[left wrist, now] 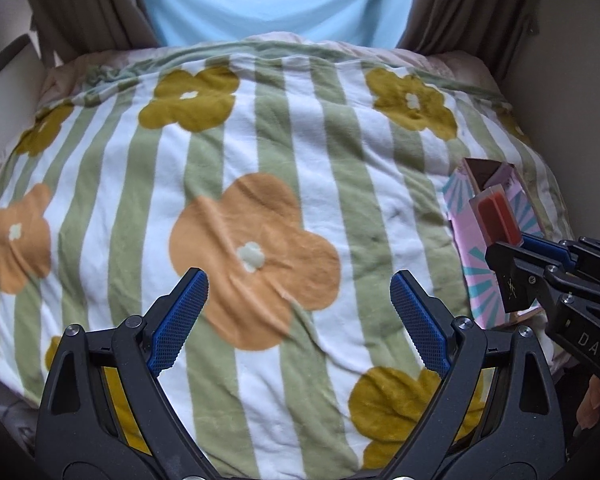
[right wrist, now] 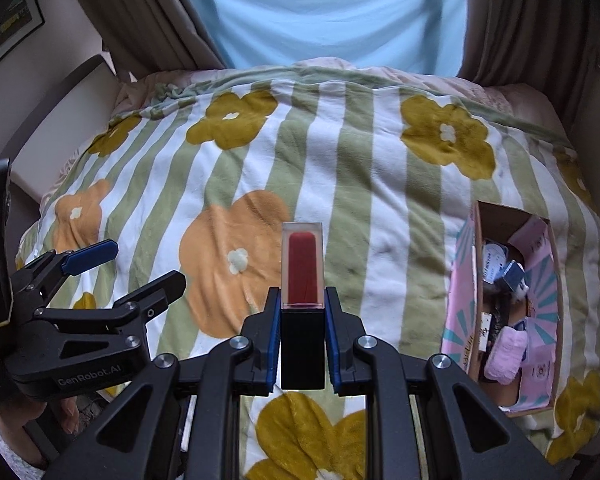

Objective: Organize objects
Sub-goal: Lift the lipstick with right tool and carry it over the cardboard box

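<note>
My right gripper [right wrist: 302, 300] is shut on a lipstick [right wrist: 302, 276] with a black base and a clear cap over a red stick, held above the blanket. It also shows in the left wrist view [left wrist: 498, 220], in front of the box. A pink and teal cardboard box [right wrist: 466, 320] lies open on the blanket at the right, with several small items inside, among them a fuzzy pink thing [right wrist: 506, 354]. The box shows in the left wrist view [left wrist: 480, 276] too. My left gripper [left wrist: 298, 292] is open and empty above an orange flower print.
A striped green and white blanket with flower prints [left wrist: 260, 152] covers the bed. Brown curtains [right wrist: 140, 20] and a light blue sheet [right wrist: 320, 8] hang behind it. A beige headboard edge [right wrist: 60, 120] stands at the left.
</note>
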Motion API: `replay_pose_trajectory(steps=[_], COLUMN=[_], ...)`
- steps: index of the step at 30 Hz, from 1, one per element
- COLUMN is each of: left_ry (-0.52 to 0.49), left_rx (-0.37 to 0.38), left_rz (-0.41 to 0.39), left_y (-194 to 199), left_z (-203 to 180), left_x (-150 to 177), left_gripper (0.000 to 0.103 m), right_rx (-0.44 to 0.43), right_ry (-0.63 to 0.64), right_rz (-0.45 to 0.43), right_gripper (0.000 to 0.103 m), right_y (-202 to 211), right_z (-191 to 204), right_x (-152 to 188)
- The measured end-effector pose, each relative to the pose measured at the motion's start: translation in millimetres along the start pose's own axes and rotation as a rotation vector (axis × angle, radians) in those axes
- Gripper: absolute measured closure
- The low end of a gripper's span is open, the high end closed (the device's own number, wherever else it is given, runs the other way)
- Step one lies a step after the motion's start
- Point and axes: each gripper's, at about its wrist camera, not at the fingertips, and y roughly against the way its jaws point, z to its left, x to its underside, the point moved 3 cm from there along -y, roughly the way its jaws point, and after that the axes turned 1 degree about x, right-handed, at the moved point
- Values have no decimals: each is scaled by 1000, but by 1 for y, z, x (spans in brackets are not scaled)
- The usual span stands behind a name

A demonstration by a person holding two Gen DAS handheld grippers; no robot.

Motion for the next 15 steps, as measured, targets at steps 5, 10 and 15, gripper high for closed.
replay_pose_trajectory(steps=[5, 10, 15], left_ry=[-68, -151, -246], left_rx=[28, 86, 155], left_rz=[-12, -12, -9], left_y=[-1, -12, -29], left_z=[-37, -93, -156], left_x=[-19, -43, -63], left_gripper=[11, 11, 11], right_rx=[32, 92, 166], right_ry=[-63, -148, -240], right_rz=[-31, -45, -43], right_gripper=[85, 85, 85], right_y=[18, 32, 42], right_z=[-36, -85, -141], right_x=[3, 9, 18])
